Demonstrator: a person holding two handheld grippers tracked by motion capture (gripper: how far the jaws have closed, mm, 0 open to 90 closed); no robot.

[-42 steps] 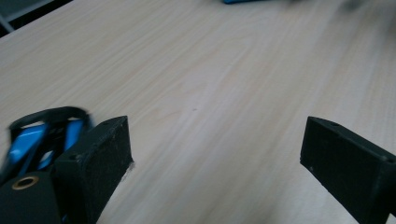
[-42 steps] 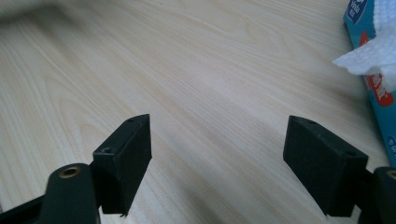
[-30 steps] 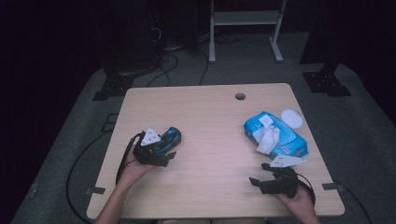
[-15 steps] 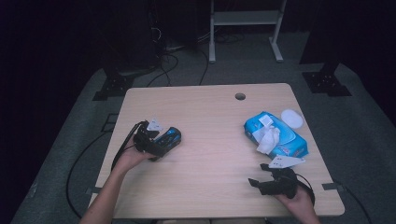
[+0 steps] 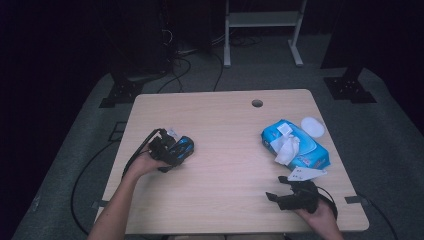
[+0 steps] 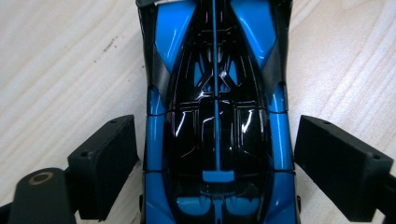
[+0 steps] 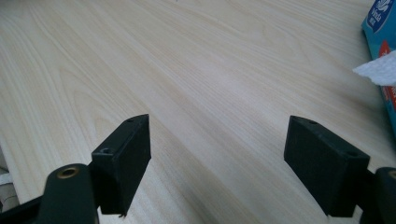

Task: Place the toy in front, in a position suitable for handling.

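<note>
A blue and black toy car (image 6: pixel 217 93) rests on the wooden table (image 5: pixel 225 165) at its left side, seen in the high view as the car (image 5: pixel 186 145). My left gripper (image 6: pixel 215 135) straddles it from behind, one black pad (image 6: pixel 105 163) on each flank. The jaws have just been closing, with a thin gap still showing at the left pad, so the gripper is open around the car. In the high view the left gripper (image 5: pixel 172 150) lies low on the car. My right gripper (image 5: pixel 275 187) rests near the table's front right, open and empty; its pads (image 7: pixel 123 158) stand wide over bare wood.
A blue pack of wet wipes (image 5: pixel 300 147) with a white wipe (image 5: pixel 287 150) pulled out lies at the right, also as the pack (image 7: pixel 385 42) at the right gripper view's edge. A white round lid (image 5: pixel 313 126) lies beside it. A cable hole (image 5: pixel 257 103) sits near the far edge.
The left hand swung from the near side of the car round to its left and sank over it. The car and the right hand stayed put.
</note>
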